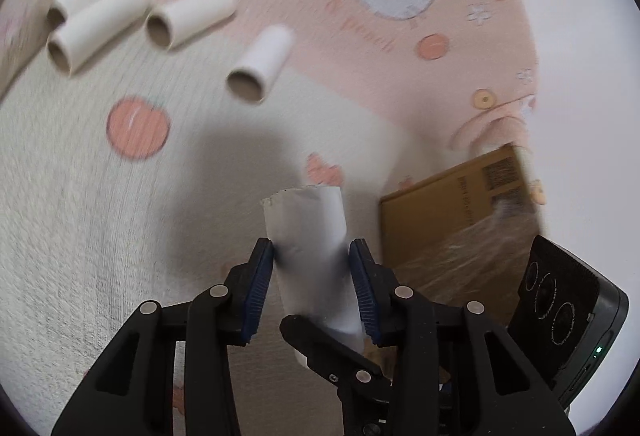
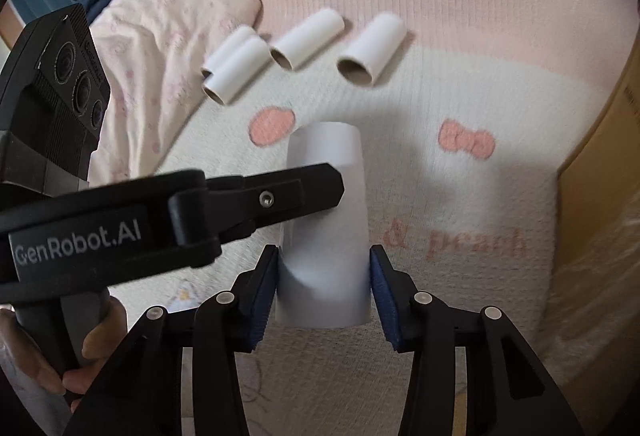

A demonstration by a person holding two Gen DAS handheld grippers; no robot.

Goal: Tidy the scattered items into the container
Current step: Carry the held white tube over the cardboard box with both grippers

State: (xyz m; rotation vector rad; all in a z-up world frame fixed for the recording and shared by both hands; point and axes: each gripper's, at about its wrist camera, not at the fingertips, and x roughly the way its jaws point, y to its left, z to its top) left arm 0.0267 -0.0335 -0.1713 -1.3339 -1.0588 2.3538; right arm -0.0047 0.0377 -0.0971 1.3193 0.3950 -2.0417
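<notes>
White tube (image 1: 310, 236) between 2 grippers' pads

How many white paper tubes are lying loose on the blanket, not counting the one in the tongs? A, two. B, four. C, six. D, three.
B: four loose tubes lie in a row on the blanket, two of them touching side by side, while a fifth tube sits between the right tongs.
</notes>
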